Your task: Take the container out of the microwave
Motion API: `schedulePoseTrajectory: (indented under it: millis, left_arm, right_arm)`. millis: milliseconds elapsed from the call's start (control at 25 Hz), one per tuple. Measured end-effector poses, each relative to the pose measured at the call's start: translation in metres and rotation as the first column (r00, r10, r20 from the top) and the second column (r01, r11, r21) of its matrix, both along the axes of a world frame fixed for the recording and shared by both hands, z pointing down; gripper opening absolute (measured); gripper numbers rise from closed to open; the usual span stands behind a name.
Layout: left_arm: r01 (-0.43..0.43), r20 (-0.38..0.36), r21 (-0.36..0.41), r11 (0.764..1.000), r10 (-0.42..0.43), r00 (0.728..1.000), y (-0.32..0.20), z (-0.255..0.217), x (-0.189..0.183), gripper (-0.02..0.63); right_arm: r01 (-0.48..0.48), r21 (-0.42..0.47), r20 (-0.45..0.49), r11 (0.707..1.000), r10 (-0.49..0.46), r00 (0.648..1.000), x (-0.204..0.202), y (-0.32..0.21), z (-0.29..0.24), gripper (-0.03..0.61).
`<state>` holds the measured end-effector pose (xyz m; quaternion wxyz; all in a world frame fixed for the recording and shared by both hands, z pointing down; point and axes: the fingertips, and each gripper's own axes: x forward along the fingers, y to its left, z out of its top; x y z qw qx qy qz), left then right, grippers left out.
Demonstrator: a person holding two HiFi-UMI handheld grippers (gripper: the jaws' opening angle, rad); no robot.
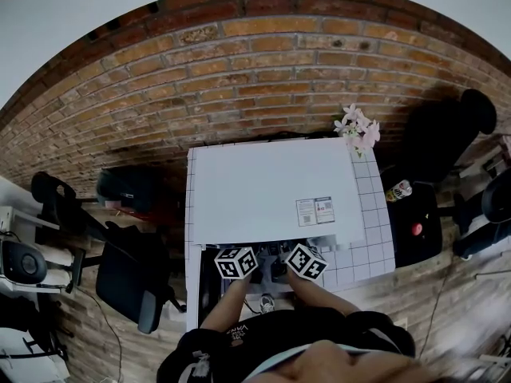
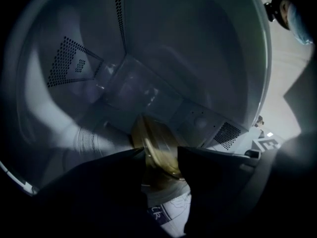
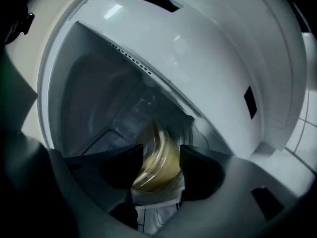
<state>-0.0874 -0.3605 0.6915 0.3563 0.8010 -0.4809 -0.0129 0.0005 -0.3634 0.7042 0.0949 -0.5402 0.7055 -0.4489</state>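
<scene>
1. Brick wall [image 1: 263, 70] backs the scene. A white microwave [image 1: 271, 186] sits on a white, grid-patterned table [image 1: 371, 214], with pale pink flowers [image 1: 358, 128] at the table's far right corner. A black office chair [image 1: 128, 278] stands to the left.
2. A person stands at the near edge. The left marker cube [image 1: 236, 262] and the right marker cube [image 1: 306, 262] sit side by side at the microwave's open near face.
3. The container [image 2: 153, 138], clear with a yellowish fill, is inside the microwave cavity, with perforated walls behind it.
4. The left tool [image 2: 161, 157] is open, its jaws apart on either side of the container.
5. The right tool [image 3: 162, 155] is also open. The same container fills its gap, though the view is blurred there.
</scene>
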Motion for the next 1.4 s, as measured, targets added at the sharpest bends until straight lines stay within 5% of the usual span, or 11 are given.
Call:
schedulePoseTrajectory:
  millis: [1400]
  left_arm:
    - [0.008, -0.031, 0.066, 0.998, -0.006, 1.000, 0.071, -0.031, -0.002, 0.207]
  right_arm:
    - [0.028, 0.077, -0.037, 0.997, -0.025, 0.999, -0.001, 0.069, -0.035, 0.224]
